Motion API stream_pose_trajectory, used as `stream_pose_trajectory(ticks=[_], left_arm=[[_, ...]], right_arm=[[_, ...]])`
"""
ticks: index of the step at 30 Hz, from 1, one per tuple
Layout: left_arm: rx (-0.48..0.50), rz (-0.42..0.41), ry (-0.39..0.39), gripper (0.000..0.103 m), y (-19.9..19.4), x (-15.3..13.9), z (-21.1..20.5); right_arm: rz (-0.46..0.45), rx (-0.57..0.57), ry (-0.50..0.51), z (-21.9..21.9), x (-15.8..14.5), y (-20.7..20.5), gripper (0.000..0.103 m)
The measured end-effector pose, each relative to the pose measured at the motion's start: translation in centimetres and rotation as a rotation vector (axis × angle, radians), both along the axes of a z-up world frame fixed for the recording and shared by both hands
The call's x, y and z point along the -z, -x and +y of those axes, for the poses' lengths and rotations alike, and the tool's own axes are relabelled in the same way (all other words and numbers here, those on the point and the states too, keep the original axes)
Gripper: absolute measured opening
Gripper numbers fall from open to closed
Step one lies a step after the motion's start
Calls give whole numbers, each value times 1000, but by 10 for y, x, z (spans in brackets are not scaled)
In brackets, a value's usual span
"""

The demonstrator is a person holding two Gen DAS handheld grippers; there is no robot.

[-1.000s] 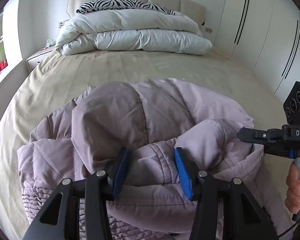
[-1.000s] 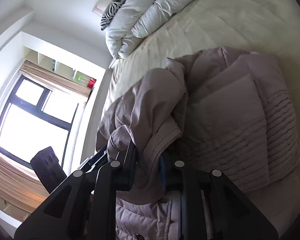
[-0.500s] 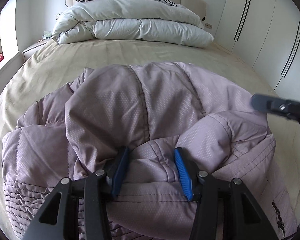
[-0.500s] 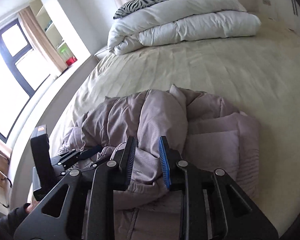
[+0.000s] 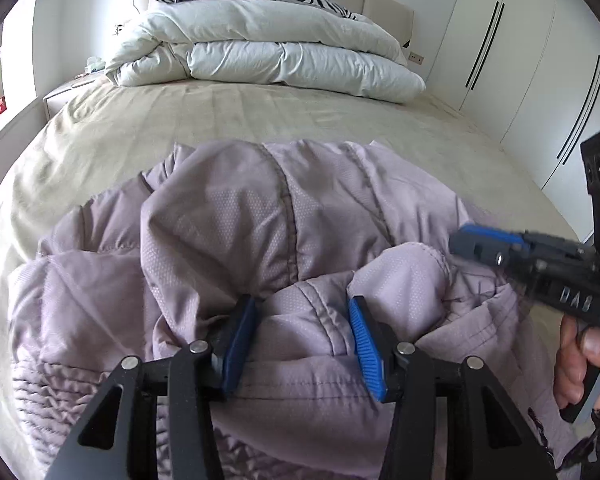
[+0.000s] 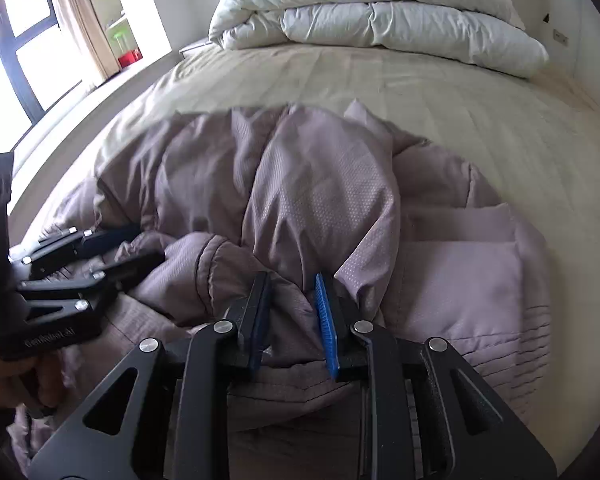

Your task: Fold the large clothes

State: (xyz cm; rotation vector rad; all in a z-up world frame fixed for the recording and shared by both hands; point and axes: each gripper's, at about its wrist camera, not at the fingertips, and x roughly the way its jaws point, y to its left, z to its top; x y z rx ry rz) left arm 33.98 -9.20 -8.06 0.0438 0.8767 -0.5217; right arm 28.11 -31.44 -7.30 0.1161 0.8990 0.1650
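Mauve quilted fabric is filling the space ahead of both my tools: the padded mauve puffer jacket (image 5: 284,264) is lying bunched on the beige bedsheet (image 5: 260,120), directly under and in front of them. My left gripper (image 5: 302,344) is pinching a thick roll of the jacket's stitched edge between its blue pads, jaws held fairly wide by the bulk. My right gripper (image 6: 294,320) is clamping a narrower gathered fold just ahead of it. I am holding both points, as I judge it, to carry this edge over as one fold. Beyond the jacket, a folded white duvet (image 5: 268,52) is lying well clear.
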Motion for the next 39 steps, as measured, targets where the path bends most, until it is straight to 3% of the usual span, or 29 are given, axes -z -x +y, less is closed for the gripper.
stream_pose_trajectory(ticks=[3,5,8,12,14,17,20,23,25,28,30,33,35,36,38,39], left_arm=[[-12,-94,16,69,7,-36,2],[-26,-130,-22,71,-5,-46,-3],[-52,-118,-112,71,-38,-32,-17],[-43,-61,-223,71,-70,12,-29],[-49,-35,-191,72,-74,24,-26],[-54,-26,-152,72,-73,30,-19],[-55,-28,-129,73,-69,31,-14],[-61,-31,-109,73,-67,34,-11],[-62,-41,-110,73,-65,37,-11],[-57,-41,-145,73,-65,39,-17],[-57,-40,-144,73,-64,31,-16],[-81,-58,-89,73,-44,6,3],[-99,-79,-41,78,-18,-16,25],[-110,-89,-12,85,-2,-27,38],[-117,-112,48,92,36,-45,67],[-126,-123,61,96,56,-52,82]], right_arm=[[-140,21,-25,-9,-43,6,24],[-127,15,-17,-9,-49,-14,24],[-73,37,-14,-8,-35,-49,24],[26,51,6,-5,4,-90,24],[42,40,17,-3,28,-98,23],[29,32,25,-1,37,-98,23],[28,54,22,-3,23,-92,24],[-78,64,-30,-2,-4,-60,24],[-91,35,24,9,-3,-44,24],[-50,-11,177,27,23,-39,24],[-64,-23,198,28,32,-39,24],[-55,30,100,16,11,-31,24],[-152,39,7,3,-17,-4,24],[-220,32,-12,-1,-33,14,26],[-320,19,-19,-5,-59,53,47],[-357,17,-18,-7,-70,73,80]])
